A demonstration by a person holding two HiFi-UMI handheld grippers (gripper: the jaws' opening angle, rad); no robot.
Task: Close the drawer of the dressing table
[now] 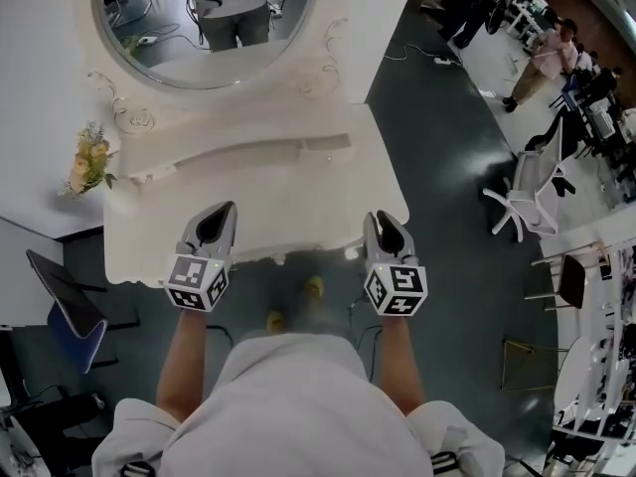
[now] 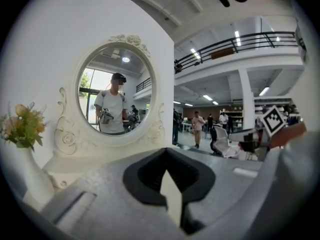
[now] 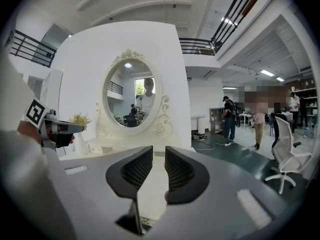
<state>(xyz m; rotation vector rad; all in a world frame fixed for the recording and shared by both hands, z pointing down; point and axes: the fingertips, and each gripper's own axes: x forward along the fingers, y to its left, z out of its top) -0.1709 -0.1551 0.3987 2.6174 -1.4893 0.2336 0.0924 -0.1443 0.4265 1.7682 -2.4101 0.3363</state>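
Note:
The white dressing table (image 1: 283,202) stands in front of me, with its oval mirror (image 1: 204,28) at the back. Its overhanging top hides the drawer front, so no view shows the drawer. My left gripper (image 1: 225,210) hovers over the front left of the tabletop; its jaw tips (image 2: 165,152) meet, with nothing held. My right gripper (image 1: 384,219) hovers over the front right edge. Its pads (image 3: 177,166) stand a narrow gap apart and are empty. Both point toward the mirror (image 3: 135,96).
A vase of flowers (image 1: 89,162) sits at the table's left end, beside a raised ledge (image 1: 248,152). A white office chair (image 1: 527,192) stands on the dark floor to the right. People (image 1: 542,63) are farther off. A dark chair (image 1: 65,311) is at the left.

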